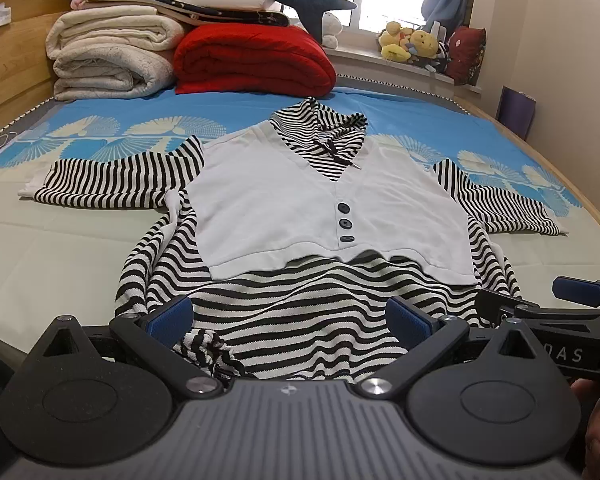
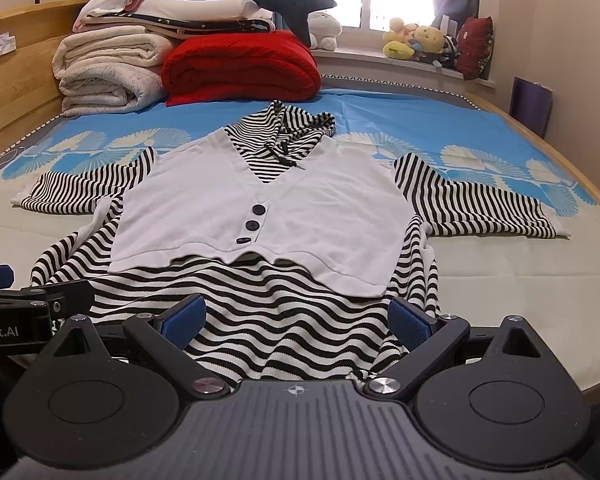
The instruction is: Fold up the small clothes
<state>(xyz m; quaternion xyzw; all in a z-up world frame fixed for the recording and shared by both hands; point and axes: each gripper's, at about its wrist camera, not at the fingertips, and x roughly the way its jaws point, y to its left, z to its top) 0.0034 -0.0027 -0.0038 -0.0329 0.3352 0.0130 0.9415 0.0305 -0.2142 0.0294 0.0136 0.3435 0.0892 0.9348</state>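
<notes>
Bedding stacked at the bed's [image 1: 28,248] head leaves the hoodie [image 1: 324,200] spread flat mid-mattress, hem at the near edge. I hold both claws, left [image 1: 290,320] and right [image 2: 296,320], released over that hem. Pinching one layer, or the bunched hem on my left, would skew the fold.

In the left wrist view, the letters "DAS" stood in white on the black body of the right gripper [image 1: 540,300], cut off at the frame's edge. In the right wrist view, "obot.AI" stood on the left gripper [image 2: 28,288], likewise truncated.
</notes>
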